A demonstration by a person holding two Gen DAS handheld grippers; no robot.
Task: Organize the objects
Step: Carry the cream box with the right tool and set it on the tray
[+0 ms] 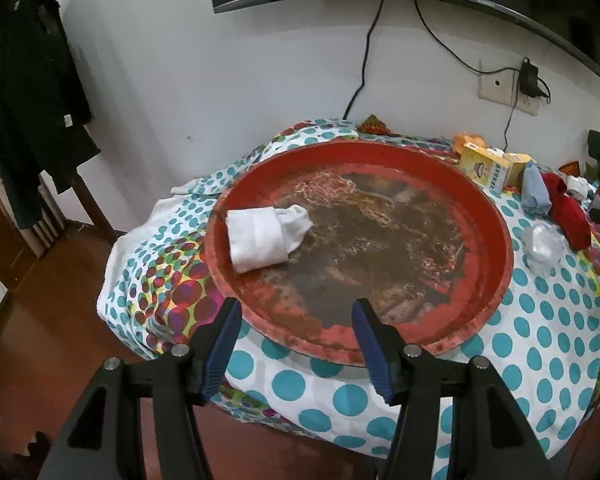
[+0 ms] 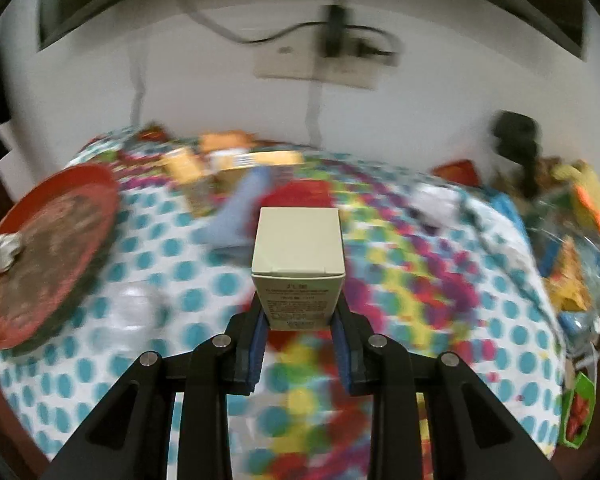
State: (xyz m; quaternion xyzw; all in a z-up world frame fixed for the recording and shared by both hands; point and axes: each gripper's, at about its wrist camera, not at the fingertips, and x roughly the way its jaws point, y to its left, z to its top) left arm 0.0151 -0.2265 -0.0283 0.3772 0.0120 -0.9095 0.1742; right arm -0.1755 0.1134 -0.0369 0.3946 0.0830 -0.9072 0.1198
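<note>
right hand-held gripper [image 2: 300,312]: clamping cream box [image 2: 298,256], carrying it above desk [image 2: 160,280] for sorting
left hand-held gripper [image 1: 296,312]: hanging wide, empty, near red tray [image 1: 496,280]
tray: holding white cloth [image 1: 266,236]

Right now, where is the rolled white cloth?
The rolled white cloth lies inside the red tray, on its left part near the rim, ahead of the open left gripper. The right wrist view shows it at the far left edge.

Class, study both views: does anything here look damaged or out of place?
Yes. The red round tray is damaged: its coating has worn off across the middle, leaving brown patches. A rolled white cloth lies alone inside it, near the left rim.
</note>
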